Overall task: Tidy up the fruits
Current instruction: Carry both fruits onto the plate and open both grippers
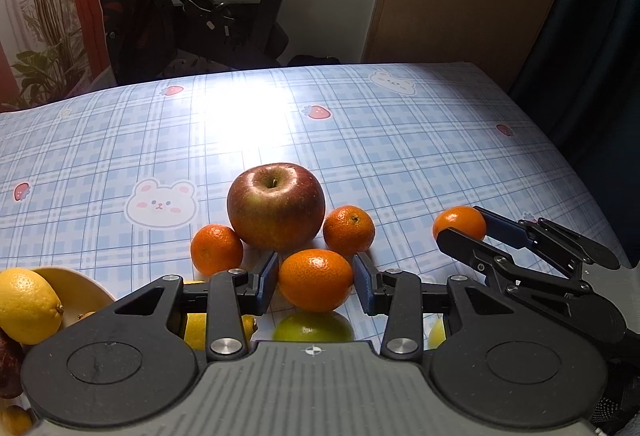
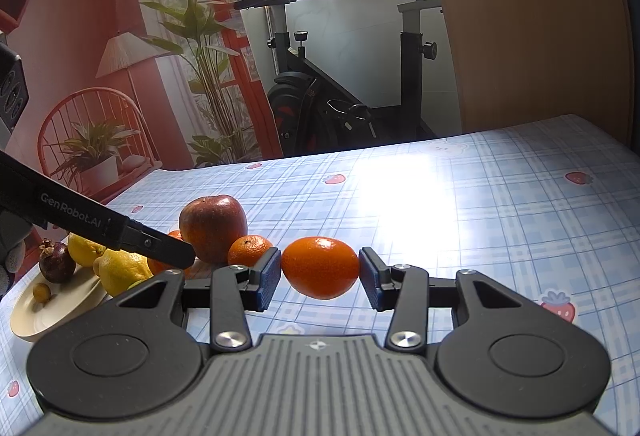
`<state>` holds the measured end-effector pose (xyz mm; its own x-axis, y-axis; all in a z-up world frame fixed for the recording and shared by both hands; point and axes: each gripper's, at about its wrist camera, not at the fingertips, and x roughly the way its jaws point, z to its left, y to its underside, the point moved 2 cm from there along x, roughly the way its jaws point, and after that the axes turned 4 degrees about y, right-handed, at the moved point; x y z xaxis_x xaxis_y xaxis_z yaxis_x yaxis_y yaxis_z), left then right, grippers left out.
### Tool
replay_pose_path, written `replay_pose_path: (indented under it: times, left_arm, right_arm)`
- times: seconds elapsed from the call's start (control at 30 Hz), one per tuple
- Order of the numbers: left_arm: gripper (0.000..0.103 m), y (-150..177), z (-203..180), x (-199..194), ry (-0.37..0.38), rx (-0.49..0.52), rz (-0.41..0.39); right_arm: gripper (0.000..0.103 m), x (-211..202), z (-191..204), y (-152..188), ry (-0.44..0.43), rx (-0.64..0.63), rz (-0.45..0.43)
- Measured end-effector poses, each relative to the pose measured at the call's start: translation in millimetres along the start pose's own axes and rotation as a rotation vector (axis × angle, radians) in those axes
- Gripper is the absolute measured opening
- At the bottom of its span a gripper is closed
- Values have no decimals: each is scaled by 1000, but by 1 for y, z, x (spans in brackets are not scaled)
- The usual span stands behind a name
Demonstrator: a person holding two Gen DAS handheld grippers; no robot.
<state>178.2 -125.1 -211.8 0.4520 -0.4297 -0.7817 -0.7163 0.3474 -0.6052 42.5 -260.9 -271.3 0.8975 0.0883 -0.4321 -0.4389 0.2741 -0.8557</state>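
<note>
Now each gripper clamps a tangerine: left gripper on one, right gripper on another. Apple crowds at twelve o'clock; plate sits at nine.

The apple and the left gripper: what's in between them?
A mandarin sits between the left gripper's fingers, in front of the apple. The left wrist view shows it.
</note>
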Motion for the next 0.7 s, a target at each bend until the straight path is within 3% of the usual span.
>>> replay_pose_path:
  times: [0.4,0.7]
  left_arm:
    - [43,10,31,-47,-1,-94,-92]
    - [43,27,88,-103,-82,-154,-181]
  right_arm:
    - [46,6,11,-3,29,-50,67]
    - [46,-2,60,-27,-66,-131,30]
